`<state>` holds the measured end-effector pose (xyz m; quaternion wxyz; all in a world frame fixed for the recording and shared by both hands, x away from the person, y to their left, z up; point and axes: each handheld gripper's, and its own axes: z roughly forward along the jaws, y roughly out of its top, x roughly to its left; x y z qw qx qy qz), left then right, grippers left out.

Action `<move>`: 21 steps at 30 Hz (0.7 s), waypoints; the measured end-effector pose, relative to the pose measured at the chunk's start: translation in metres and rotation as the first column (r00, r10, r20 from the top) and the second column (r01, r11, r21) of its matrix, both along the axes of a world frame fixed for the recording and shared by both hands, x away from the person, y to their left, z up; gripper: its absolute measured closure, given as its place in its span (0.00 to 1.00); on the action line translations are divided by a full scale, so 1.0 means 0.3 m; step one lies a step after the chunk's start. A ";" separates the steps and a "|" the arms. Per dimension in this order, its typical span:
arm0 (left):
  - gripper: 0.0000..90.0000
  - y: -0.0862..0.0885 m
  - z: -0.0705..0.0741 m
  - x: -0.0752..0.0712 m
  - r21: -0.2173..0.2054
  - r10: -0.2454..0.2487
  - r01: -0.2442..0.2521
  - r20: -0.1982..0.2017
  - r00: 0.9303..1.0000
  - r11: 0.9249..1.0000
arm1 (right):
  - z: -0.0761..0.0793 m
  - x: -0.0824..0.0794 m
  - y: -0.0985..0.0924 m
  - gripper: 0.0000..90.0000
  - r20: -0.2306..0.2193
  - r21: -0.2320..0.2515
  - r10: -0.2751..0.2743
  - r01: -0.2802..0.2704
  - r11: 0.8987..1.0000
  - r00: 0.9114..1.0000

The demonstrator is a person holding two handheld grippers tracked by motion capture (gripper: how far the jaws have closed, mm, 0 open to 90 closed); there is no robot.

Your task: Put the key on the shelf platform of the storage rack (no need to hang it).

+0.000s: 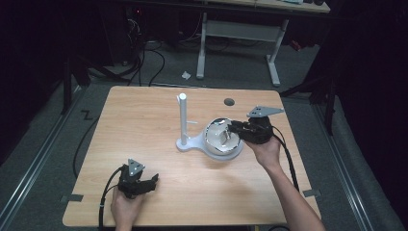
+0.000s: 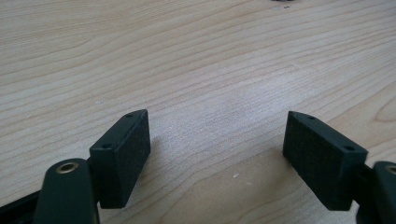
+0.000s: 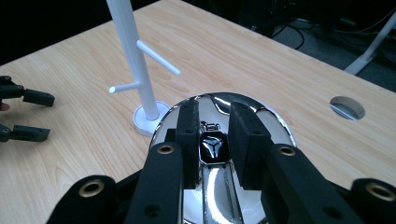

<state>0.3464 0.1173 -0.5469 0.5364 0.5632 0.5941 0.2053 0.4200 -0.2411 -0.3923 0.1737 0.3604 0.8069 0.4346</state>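
1. Left claw (image 1: 153,181), near the table's (image 1: 144,110) front left corner, rests spread and empty; best kept parked there.
2. The white peg stand (image 1: 183,120) rises mid-table, the shiny bowl (image 1: 215,144) just right of it on its base.
3. Right claw (image 3: 214,140), pinched on the bowl's handle, should stay level, moving slowly clear of the pegs.
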 end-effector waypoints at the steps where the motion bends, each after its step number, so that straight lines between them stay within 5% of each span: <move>1: 0.26 0.000 0.000 0.000 0.000 0.000 0.000 0.000 1.000 1.000 | -0.004 0.004 0.005 0.83 -0.005 -0.001 0.000 0.000 1.000 1.000; 16: 0.26 -0.001 -0.001 -0.002 0.006 -0.004 0.004 0.001 1.000 1.000 | -0.064 0.073 0.077 0.82 -0.059 -0.041 -0.001 -0.001 0.999 0.998; 21: 0.26 -0.001 -0.001 -0.002 0.006 -0.005 0.005 0.001 1.000 1.000 | -0.088 0.078 0.058 0.71 -0.082 -0.002 -0.017 0.017 1.000 0.997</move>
